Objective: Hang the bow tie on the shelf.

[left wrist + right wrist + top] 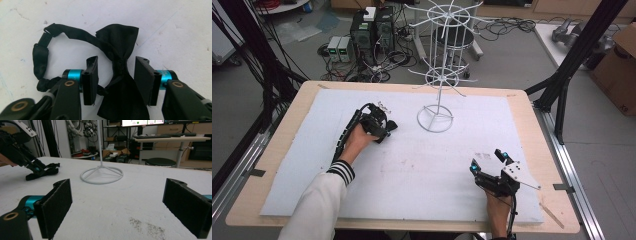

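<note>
A black bow tie [120, 37] lies flat on the white mat [422, 170], its strap curled in a loop [40, 57] to one side. My left gripper [116, 75] is open, its two jaws standing on either side of the bow tie's knot with a small gap on each side. In the high view the left gripper [387, 130] is at the mat's left middle. My right gripper [488, 160] rests near the front right, wide open with nothing between its jaws. In the right gripper view, the right gripper [120, 207] faces the bow tie [51, 171] and the left gripper [37, 168] farther off.
A white wire display stand [435, 119] with a ring base and spoked arms rises at the mat's back middle; its base [101, 175] lies ahead of the right gripper. The mat covers a wooden table [292, 115]. Black frame posts [572, 55] flank the table.
</note>
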`<action>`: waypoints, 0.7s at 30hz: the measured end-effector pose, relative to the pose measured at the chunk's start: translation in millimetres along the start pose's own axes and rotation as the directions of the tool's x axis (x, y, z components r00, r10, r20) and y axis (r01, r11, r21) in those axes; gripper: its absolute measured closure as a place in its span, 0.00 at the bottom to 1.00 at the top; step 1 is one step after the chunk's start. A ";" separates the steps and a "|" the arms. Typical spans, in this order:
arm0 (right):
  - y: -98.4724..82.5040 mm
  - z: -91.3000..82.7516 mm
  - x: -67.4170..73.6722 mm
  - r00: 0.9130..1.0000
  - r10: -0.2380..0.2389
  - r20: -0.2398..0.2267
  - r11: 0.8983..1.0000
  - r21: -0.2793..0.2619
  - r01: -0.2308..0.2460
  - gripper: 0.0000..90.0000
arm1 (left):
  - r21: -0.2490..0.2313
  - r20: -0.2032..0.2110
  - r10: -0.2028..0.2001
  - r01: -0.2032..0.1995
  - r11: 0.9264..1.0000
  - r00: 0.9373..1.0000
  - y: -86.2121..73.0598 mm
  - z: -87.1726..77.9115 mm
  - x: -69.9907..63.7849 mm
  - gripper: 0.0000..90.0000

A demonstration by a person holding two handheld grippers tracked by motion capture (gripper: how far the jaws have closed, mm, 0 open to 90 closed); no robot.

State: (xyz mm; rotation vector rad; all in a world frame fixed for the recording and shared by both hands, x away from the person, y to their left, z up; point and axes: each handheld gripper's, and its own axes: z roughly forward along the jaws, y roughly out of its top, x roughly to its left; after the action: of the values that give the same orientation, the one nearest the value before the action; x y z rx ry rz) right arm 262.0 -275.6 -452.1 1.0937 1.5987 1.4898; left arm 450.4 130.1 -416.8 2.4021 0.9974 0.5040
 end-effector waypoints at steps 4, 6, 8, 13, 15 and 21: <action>0.0 0.0 0.0 1.000 0.001 0.000 1.000 0.000 -0.001 0.09 | 0.013 0.006 -0.012 0.012 1.000 1.000 0.4 1.2 2.0 0.65; 0.0 0.0 0.0 1.000 0.003 0.000 1.000 0.000 -0.003 0.09 | 0.017 0.013 -0.016 0.016 1.000 1.000 0.8 2.7 0.7 0.67; 0.0 0.0 0.0 1.000 0.004 0.000 1.000 -0.001 -0.004 0.09 | 0.026 0.004 -0.004 0.004 1.000 1.000 1.1 4.7 -1.5 0.69; 0.0 -0.1 0.0 1.000 0.003 0.000 1.000 0.000 -0.003 0.09 | 0.025 0.017 -0.007 0.007 1.000 1.000 1.6 5.0 -2.1 0.80; 0.0 0.0 0.0 1.000 0.004 0.000 1.000 0.000 -0.004 0.09 | 0.028 0.023 -0.021 0.021 0.999 1.000 1.3 4.7 -1.0 0.82; 0.0 0.2 -0.8 1.000 -0.002 -0.001 1.000 -0.005 0.002 0.09 | 0.033 0.023 -0.053 0.053 0.998 0.998 1.4 3.8 0.1 0.84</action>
State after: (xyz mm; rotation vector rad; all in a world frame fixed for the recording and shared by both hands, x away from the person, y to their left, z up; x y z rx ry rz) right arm 262.5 -276.2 -452.2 1.0885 1.5953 1.4932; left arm 453.2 128.3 -419.1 2.3979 1.0638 0.4425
